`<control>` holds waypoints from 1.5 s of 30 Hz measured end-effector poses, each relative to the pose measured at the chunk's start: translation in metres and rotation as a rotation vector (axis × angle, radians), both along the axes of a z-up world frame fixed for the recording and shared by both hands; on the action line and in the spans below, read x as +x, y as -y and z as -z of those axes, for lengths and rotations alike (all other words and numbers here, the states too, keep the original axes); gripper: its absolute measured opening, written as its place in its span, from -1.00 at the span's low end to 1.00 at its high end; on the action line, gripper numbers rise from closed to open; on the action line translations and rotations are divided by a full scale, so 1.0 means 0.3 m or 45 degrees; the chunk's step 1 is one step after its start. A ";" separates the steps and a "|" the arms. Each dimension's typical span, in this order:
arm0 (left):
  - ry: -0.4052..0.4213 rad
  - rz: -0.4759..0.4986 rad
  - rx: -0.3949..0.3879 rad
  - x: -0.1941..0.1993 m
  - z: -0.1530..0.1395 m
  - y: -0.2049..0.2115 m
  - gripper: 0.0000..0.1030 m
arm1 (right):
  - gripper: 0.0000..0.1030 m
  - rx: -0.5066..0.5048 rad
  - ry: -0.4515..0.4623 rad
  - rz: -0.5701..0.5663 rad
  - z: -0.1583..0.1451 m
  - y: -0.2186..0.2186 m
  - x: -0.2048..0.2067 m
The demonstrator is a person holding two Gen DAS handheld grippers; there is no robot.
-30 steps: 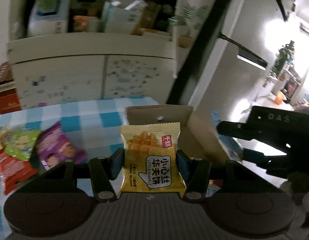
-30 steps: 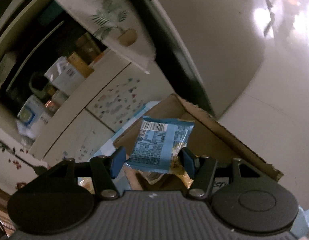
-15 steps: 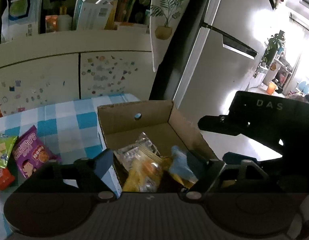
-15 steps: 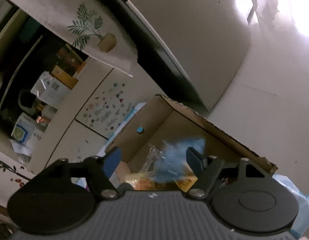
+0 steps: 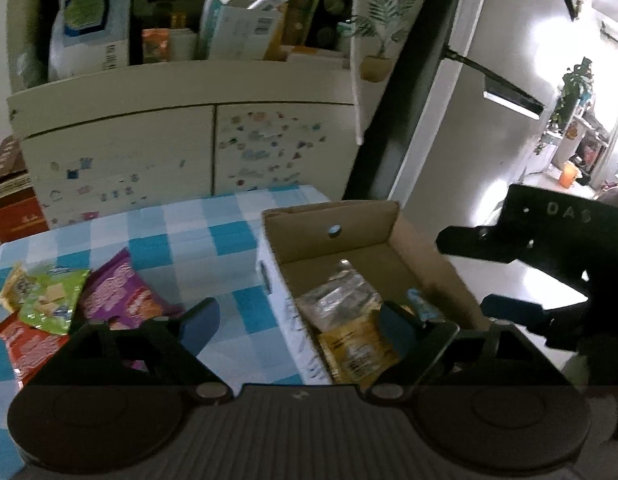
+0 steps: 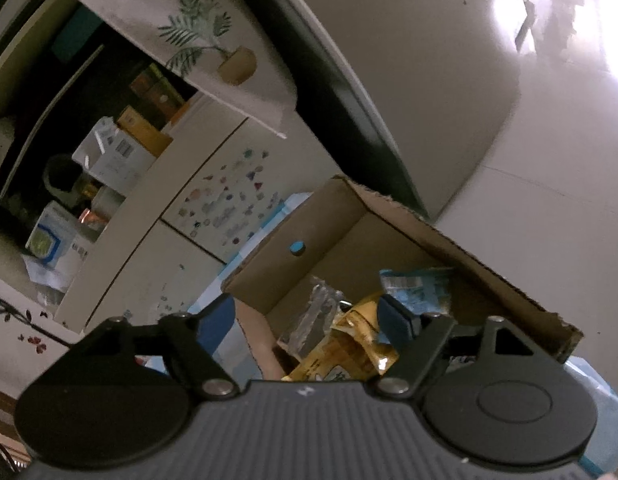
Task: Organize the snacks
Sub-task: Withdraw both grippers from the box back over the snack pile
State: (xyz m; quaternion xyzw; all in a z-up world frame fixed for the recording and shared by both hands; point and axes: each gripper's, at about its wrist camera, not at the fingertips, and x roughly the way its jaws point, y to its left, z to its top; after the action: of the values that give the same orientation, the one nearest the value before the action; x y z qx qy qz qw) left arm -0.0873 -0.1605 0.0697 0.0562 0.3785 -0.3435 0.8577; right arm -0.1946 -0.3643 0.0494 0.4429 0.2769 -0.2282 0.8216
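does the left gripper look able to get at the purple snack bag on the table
Probably yes: the left gripper, jaws opening and empty, hangs beside the purple snack bag, which lies uncovered on the checked tablecloth outside the cardboard box.

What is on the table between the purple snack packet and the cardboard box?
Nothing lies there: in the left wrist view, only bare blue-checked tablecloth separates the purple snack packet from the cardboard box.
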 end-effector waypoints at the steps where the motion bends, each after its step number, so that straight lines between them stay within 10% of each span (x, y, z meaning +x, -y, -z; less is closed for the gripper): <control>1: -0.003 -0.006 0.004 0.006 0.002 -0.013 0.75 | 0.55 -0.001 0.002 -0.010 0.000 -0.003 0.006; 28: -0.067 -0.466 0.090 0.426 0.040 -0.526 0.78 | 0.70 -0.275 0.075 -0.519 -0.038 -0.298 0.195; 45: -0.124 -0.315 0.216 0.588 0.243 -0.453 0.78 | 0.70 -0.446 -0.041 -0.790 0.068 -0.477 0.375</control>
State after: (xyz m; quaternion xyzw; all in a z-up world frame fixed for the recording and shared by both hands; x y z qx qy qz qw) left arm 0.0893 -0.0246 -0.0032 0.0646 0.4513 -0.2045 0.8662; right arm -0.0822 -0.2213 0.0289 0.1864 0.3678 -0.0189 0.9108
